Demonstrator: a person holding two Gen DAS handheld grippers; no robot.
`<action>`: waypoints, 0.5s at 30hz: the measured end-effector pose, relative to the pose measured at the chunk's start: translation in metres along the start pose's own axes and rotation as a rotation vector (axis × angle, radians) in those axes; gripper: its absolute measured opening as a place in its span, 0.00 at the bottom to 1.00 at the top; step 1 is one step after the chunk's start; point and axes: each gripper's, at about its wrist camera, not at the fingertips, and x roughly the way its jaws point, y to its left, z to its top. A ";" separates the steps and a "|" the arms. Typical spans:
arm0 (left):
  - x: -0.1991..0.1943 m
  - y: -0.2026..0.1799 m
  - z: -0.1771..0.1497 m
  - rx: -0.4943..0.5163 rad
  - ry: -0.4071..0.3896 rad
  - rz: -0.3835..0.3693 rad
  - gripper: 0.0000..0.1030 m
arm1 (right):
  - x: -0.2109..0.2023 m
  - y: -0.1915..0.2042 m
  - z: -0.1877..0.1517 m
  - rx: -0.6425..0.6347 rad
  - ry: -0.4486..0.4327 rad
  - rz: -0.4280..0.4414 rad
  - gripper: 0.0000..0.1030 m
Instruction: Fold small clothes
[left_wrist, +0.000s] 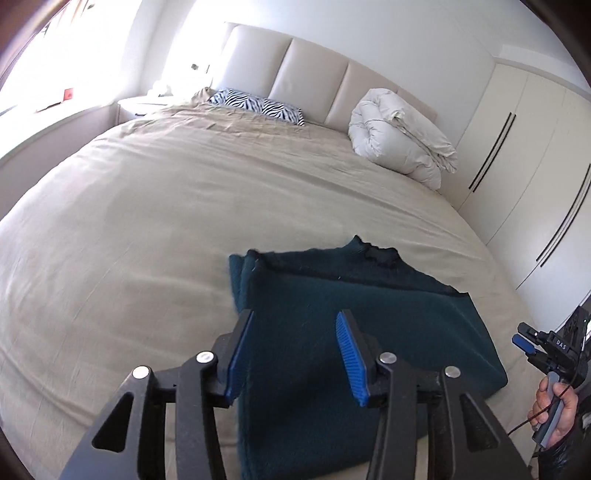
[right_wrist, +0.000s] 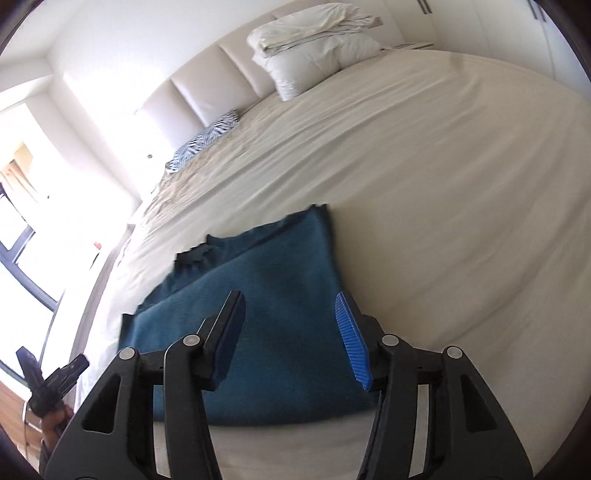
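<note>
Low in both frames, I see my left tongs (left_wrist: 295, 354) and right tongs (right_wrist: 291, 339) spread wide, gripping nothing, above the folded sweater (left_wrist: 351, 332) lying on the bed (left_wrist: 147, 221), collar toward the headboard (left_wrist: 314, 77).

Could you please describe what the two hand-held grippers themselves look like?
Both the left hand-held gripper and right hand-held gripper have black linkage arms with silver pivot pins and ribbed blue pads. The right one carries white lettering and a thin black cable.

left wrist: you look down your open fingers, close over the teal sweater (left_wrist: 369, 332), facing the headboard (left_wrist: 310, 70).
right wrist: rolled, same sweater (right_wrist: 258, 325), bed (right_wrist: 443, 184) shared.
</note>
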 end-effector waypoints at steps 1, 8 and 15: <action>0.013 -0.011 0.006 0.020 0.003 -0.014 0.46 | 0.013 0.012 0.003 -0.001 0.019 0.040 0.49; 0.103 -0.053 0.031 0.090 0.057 -0.029 0.46 | 0.137 0.088 0.000 0.043 0.228 0.270 0.49; 0.136 0.004 0.001 -0.085 0.085 -0.075 0.45 | 0.216 0.101 -0.012 0.158 0.286 0.350 0.33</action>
